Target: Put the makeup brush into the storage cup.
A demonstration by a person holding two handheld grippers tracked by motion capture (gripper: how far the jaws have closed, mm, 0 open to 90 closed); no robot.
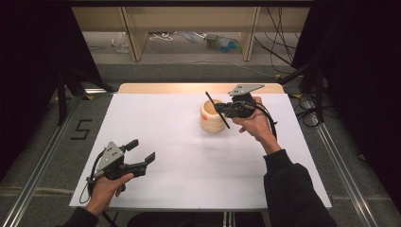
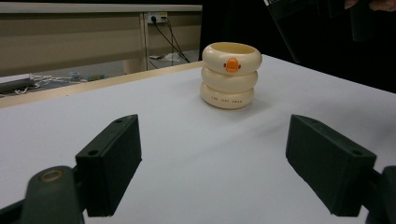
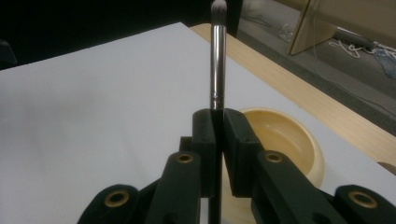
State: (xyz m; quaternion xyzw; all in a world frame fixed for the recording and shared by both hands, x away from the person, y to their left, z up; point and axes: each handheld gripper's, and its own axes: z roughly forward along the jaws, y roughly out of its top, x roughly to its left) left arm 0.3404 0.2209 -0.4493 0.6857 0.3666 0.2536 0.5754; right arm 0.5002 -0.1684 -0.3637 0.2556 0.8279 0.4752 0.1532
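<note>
A cream holder (image 1: 211, 119) made of three stacked rings, with an orange beak on its side, stands upright at the back right of the white table (image 1: 189, 165). Just to its right, above the table, my right gripper (image 1: 221, 110) is shut on a thin black brush (image 1: 227, 123) that slants across the holder's rim. In the right gripper view the brush (image 3: 217, 56) rises from between the closed jaws (image 3: 218, 126), bristle tip up, with the holder's open mouth (image 3: 280, 135) right behind. My left gripper (image 1: 142, 150) rests open near the front left, empty, facing the holder (image 2: 229, 77).
A wooden strip (image 1: 198, 88) borders the table's far edge. Beyond it are shelf legs (image 1: 135, 38), cables and clutter on the floor. Metal rails (image 1: 42, 161) run along both sides, and a "5" (image 1: 81, 128) is marked on the floor at the left.
</note>
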